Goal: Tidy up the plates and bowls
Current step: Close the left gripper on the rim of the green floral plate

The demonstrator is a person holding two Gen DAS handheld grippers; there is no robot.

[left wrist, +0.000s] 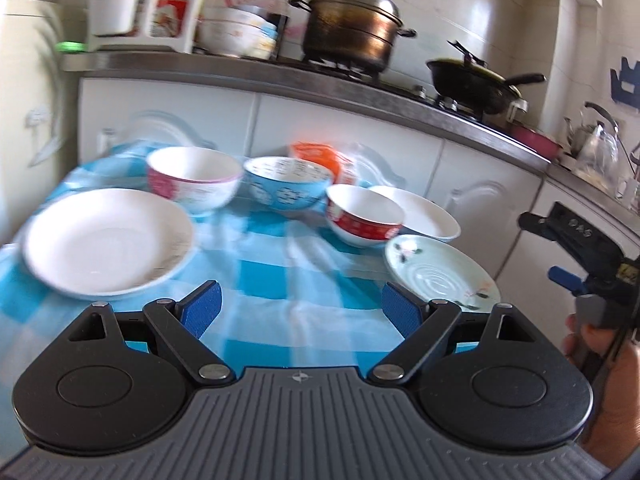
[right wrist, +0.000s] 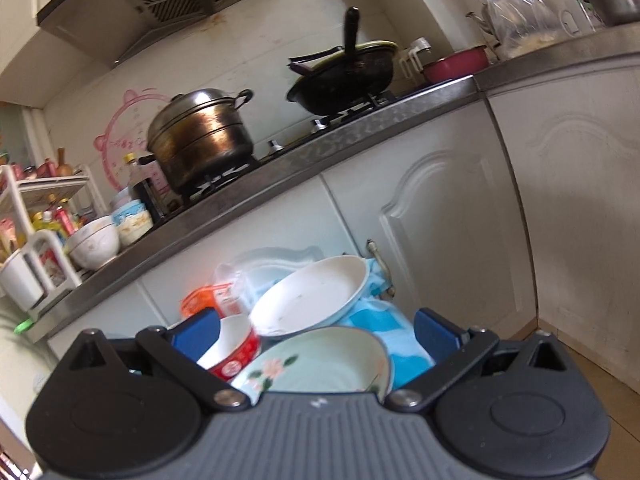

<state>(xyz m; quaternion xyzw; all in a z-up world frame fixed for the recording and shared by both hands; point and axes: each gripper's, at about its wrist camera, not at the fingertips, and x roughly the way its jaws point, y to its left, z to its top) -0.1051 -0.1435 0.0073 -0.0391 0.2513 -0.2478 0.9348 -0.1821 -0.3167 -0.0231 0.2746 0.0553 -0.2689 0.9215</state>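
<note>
Both claws hang wide and empty: ahead and left of the left claw [left wrist: 301, 310] lies a white plate [left wrist: 108, 240], while the green flowered plate [right wrist: 320, 360] sits just under the right claw [right wrist: 320, 334], with a red bowl [right wrist: 234, 354] to its left. These look like glazed ceramic, smooth, stiff, slippery and breakable, resting on a soft checked cloth [left wrist: 272, 272]. Pinching a thin rim seems the surest hold.

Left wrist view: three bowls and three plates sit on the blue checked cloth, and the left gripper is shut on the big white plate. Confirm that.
Not quite. The left gripper is open and holds nothing; the big white plate lies apart from it on the blue checked cloth, as the left wrist view shows. The count of three bowls and three plates on the cloth stands.
</note>
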